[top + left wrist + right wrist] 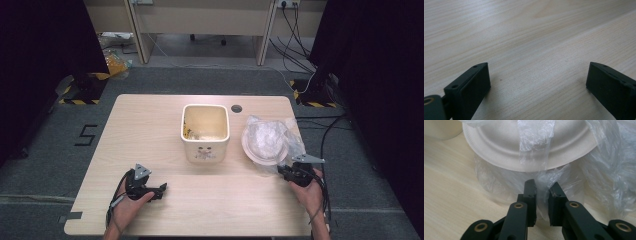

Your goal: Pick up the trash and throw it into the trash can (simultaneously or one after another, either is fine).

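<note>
Clear plastic bag (544,187) bunches between the fingers of the right gripper (542,192), which are nearly closed and pinch a fold of the film just below the rim of the white paper plate (499,142). Bag and plate lie at the right side of the table (150,125), beside the cream bin (205,132). The step looks like gripping the wrap; next probably comes a steady pull toward the person, along the crumpled film's length. The left gripper (537,82) rests wide open and empty above bare wood.

Black left gripper (161,190), grey triangular plate, brass rivets, trailing black cable
</note>
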The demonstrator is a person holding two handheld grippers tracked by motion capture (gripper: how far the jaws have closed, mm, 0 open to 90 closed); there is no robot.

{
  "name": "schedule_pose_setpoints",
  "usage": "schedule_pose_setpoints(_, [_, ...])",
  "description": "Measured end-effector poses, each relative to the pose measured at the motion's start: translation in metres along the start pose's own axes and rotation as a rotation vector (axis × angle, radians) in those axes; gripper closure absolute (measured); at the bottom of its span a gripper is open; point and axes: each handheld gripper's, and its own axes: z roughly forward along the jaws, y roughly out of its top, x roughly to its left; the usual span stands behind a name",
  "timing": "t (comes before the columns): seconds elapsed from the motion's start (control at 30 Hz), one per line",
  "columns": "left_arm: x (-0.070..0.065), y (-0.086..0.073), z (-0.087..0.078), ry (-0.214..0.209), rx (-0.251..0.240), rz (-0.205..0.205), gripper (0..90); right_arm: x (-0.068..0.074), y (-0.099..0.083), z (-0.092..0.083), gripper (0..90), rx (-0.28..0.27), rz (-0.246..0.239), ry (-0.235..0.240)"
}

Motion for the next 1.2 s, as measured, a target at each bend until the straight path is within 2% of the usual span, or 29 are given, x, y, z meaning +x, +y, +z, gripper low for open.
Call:
schedule_pose_setpoints(0.07, [0.0, 0.0, 0.0, 0.0, 0.0, 0.0, 4.6, 0.002, 0.0, -0.001, 83.2, 0.008, -0.024, -0.004])
schedule_pose_setpoints(0.17, [0.0, 0.0, 0.0, 0.0, 0.0, 0.0, 4.6, 0.004, -0.001, -0.002, 86.4, 0.009, -0.033, 0.0])
schedule_pose_setpoints(0.57, [0.0, 0.0, 0.0, 0.0, 0.0, 0.0, 4.6, 0.019, -0.018, -0.016, 87.1, 0.012, -0.057, 0.025])
schedule_pose_setpoints(0.77, [0.0, 0.0, 0.0, 0.0, 0.0, 0.0, 4.6, 0.035, -0.028, -0.026, 87.1, 0.008, -0.071, 0.042])
schedule_pose_setpoints(0.8, [0.0, 0.0, 0.0, 0.0, 0.0, 0.0, 4.6, 0.043, -0.031, -0.03, 87.1, 0.003, -0.066, 0.048])
schedule_pose_setpoints(0.83, [0.0, 0.0, 0.0, 0.0, 0.0, 0.0, 4.6, 0.043, -0.031, -0.03, 87.1, 0.003, -0.066, 0.048])
schedule_pose_setpoints(0.9, [0.0, 0.0, 0.0, 0.0, 0.0, 0.0, 4.6, 0.054, -0.036, -0.034, 87.1, 0.004, -0.082, 0.064])
schedule_pose_setpoints(1.0, [0.0, 0.0, 0.0, 0.0, -0.001, 0.0, 4.6, 0.064, -0.039, -0.038, 87.1, -0.002, -0.088, 0.071])
schedule_pose_setpoints(1.2, [0.0, 0.0, 0.0, 0.0, 0.0, 0.0, 4.6, 0.077, -0.05, -0.042, 86.8, -0.006, -0.092, 0.101])
